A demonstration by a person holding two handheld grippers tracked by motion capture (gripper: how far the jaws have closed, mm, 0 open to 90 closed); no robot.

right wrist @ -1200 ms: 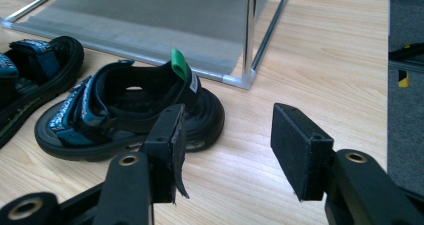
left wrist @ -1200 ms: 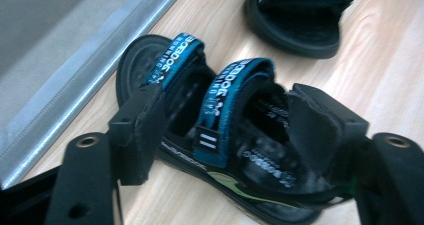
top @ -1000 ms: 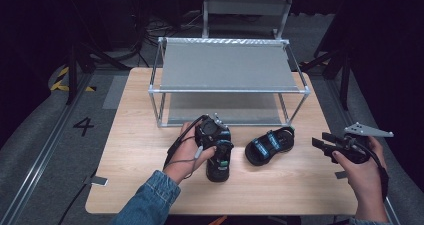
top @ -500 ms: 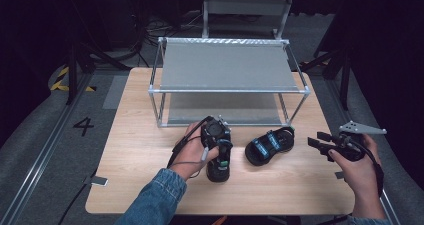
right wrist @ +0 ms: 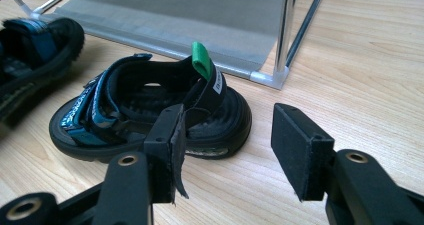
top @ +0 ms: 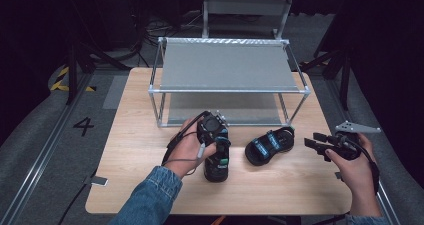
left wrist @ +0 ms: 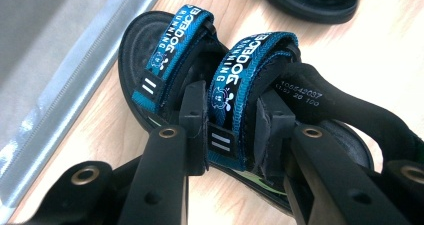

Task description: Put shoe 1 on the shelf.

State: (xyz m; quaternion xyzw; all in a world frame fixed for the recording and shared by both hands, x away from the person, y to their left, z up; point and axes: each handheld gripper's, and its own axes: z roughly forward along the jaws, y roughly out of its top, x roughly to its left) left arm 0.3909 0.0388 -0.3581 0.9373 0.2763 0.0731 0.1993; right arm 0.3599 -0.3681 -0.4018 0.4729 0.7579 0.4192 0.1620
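Sandals stage, first of two: left gripper [left wrist: 227, 135], jaws just closed, clamps the blue strap of one black-soled sandal [left wrist: 235, 85]; rack shelves [top: 225, 67] beyond remain bare. Right gripper [right wrist: 225, 150] gapes, second black-and-blue sandal [right wrist: 150, 115] just ahead on wooden desk [right wrist: 360, 75], ungrasped.

The held sandal [left wrist: 225, 95] is black with two blue straps printed in white, and fills the centre of the left gripper view. In the high view it stands at lower centre, with the second sandal [top: 267, 146] lying flat just to its right.
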